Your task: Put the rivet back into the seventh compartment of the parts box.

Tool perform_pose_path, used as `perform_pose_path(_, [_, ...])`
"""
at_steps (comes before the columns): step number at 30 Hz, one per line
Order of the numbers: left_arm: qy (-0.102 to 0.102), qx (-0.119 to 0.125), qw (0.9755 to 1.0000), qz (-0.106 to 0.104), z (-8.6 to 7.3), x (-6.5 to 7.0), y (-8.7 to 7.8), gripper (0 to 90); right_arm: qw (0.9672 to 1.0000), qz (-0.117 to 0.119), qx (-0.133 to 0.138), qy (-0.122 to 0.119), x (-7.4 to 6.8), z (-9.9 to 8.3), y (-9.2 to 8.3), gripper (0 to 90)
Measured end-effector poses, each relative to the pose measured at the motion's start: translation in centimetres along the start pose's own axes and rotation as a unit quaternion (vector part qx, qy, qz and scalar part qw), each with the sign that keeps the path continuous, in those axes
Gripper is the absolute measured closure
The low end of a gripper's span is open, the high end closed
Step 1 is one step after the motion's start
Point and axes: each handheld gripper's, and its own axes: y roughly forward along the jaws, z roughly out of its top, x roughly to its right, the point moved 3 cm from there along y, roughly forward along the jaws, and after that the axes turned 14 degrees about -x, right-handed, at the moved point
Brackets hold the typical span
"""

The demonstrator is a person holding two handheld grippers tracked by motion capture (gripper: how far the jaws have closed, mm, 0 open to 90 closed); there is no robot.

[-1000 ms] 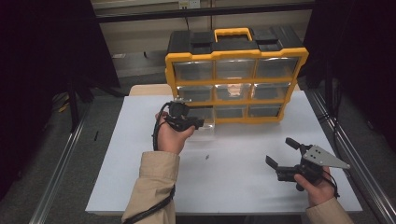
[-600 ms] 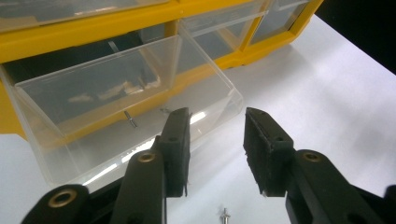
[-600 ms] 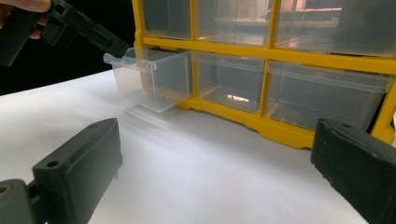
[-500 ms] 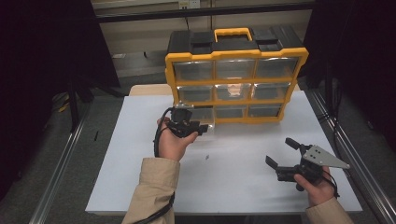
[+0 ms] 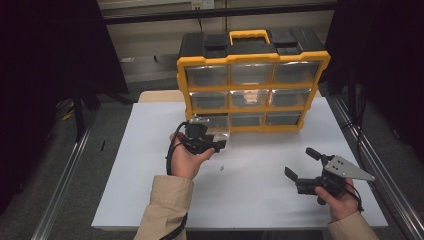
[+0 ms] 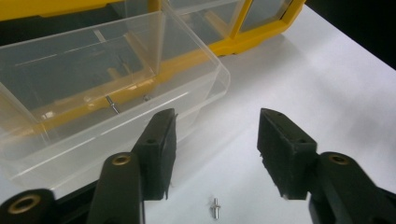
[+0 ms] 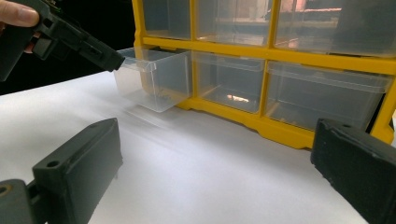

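Over the white table top (image 5: 150,150), the left gripper (image 5: 212,145) sits just in front of a clear plastic drawer (image 5: 212,125), which is pulled out of the bottom-left slot of the yellow-framed, black-topped organiser cabinet (image 5: 252,87). The left hand (image 5: 187,157) holds that gripper low, and its jaws have just been opening. In the left gripper view the two black jaws (image 6: 212,151) stand apart, and nothing is pressed between the pads. The drawer's clear front wall (image 6: 116,126) lies just beyond the left-hand jaw in that view; I cannot tell whether it touches.

Down on the table, between the jaws and close to the camera, lies a small silver screw (image 6: 215,208), loose on the white surface. From the high view it shows as a tiny speck (image 5: 220,169) just in front of the left hand. Inside the drawer two more small metal fasteners (image 6: 112,103) rest on the clear floor.

The right gripper (image 5: 301,164), with its grey three-cornered plate, hangs above the table's near right part, well apart from the cabinet. Its jaws are spread wide and empty: in the right gripper view the black pads (image 7: 79,165) frame bare table, with the cabinet's lower row of clear drawers (image 7: 322,100) beyond. That same view catches the left gripper (image 7: 114,60) at the upper left, its tip at the rim of the pulled-out drawer (image 7: 154,84).
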Motion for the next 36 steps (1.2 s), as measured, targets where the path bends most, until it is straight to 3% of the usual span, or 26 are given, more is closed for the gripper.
perform_pose_path(1, [-0.008, 0.003, 1.0, 0.001, 0.0, 0.1, 0.1, 43.9, 1.0, 0.002, 0.0, -0.001, 0.0, 0.0, 0.0, 1.6])
perform_pose_path(4, [-0.001, -0.004, 1.0, 0.003, -0.3, 0.0, 0.2, 41.8, 1.0, 0.002, 0.0, -0.001, 0.0, 0.0, 0.0, 1.6])
perform_pose_path(9, [-0.012, -0.002, 0.9999, 0.003, -0.7, 0.2, 0.6, 37.6, 1.0, 0.002, 0.0, -0.009, 0.1, 0.0, -0.1, 1.6])
perform_pose_path(12, [-0.005, -0.008, 0.9999, 0.006, -1.0, 0.1, 0.7, 34.1, 1.0, 0.003, 0.001, -0.004, 0.0, 0.0, -0.1, 1.6])
perform_pose_path(16, [-0.012, -0.006, 0.9999, 0.006, -1.5, 0.2, 1.3, 29.9, 1.0, 0.003, 0.001, -0.005, 0.0, 0.0, 0.0, 1.6])
perform_pose_path(24, [0.009, -0.028, 0.9995, 0.012, -2.3, 0.2, 2.0, 21.6, 1.0, 0.001, 0.001, -0.002, 0.0, 0.0, 0.0, 1.6])
perform_pose_path(36, [0.011, -0.036, 0.9992, 0.016, -3.4, 0.4, 2.8, 17.0, 1.0, 0.002, 0.0, -0.007, 0.0, 0.0, 0.0, 1.6])
